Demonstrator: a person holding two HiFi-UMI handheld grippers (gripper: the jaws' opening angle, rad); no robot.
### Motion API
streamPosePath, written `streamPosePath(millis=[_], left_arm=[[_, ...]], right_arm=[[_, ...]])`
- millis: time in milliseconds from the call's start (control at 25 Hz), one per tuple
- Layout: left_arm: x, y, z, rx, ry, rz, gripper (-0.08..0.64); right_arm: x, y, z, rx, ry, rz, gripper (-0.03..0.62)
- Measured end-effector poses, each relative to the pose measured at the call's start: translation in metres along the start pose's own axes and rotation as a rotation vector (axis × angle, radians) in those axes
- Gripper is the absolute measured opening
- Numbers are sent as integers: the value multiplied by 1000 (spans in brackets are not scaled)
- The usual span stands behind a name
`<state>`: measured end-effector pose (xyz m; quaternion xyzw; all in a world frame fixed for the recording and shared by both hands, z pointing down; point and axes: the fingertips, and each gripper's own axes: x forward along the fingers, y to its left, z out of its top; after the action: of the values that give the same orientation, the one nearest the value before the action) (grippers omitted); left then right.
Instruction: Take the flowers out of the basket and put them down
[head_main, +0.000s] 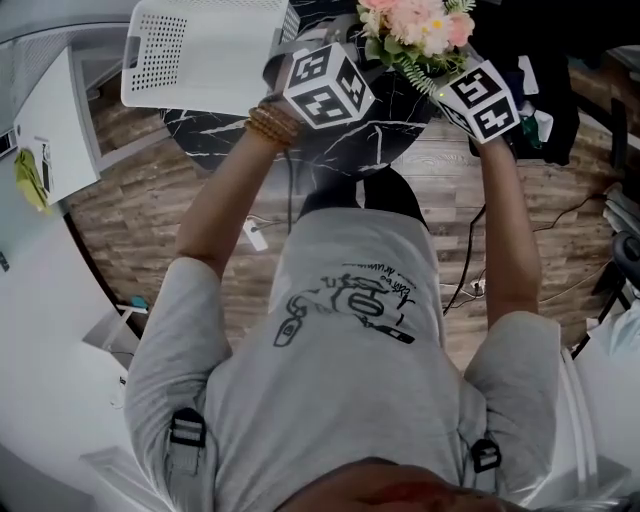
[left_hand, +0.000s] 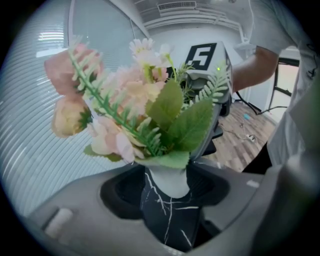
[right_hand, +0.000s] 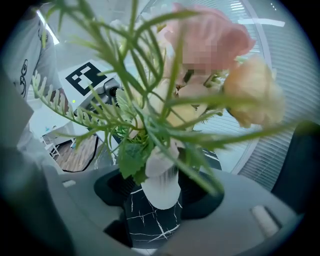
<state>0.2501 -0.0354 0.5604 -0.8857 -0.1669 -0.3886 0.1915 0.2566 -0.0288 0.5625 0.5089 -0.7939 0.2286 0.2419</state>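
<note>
A bunch of pink and cream flowers (head_main: 420, 28) with green fern leaves stands in a small white vase over the round black marble table (head_main: 390, 135). My left gripper (head_main: 362, 62) and right gripper (head_main: 447, 72) meet at it from opposite sides. In the left gripper view the vase (left_hand: 167, 181) sits wedged between the jaws of the left gripper (left_hand: 167, 194), with the blooms (left_hand: 130, 117) above. The right gripper view shows the same vase (right_hand: 161, 187) clamped in the right gripper (right_hand: 157, 200). The white perforated basket (head_main: 200, 50) lies on the table's left part, away from the flowers.
A white cabinet (head_main: 55, 130) stands at the left on the wood floor (head_main: 190, 180). Cables (head_main: 470, 270) trail over the floor by the person's legs. Dark gear (head_main: 555, 90) crowds the table's right side. A glass wall with blinds (left_hand: 45, 150) lies behind the flowers.
</note>
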Motion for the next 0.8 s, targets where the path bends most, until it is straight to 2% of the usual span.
streamPosePath(millis=[800], left_arm=[[17,-18,-23,-13,-13,5,259]], right_arm=[[18,10,-27,-9,11,11,265]])
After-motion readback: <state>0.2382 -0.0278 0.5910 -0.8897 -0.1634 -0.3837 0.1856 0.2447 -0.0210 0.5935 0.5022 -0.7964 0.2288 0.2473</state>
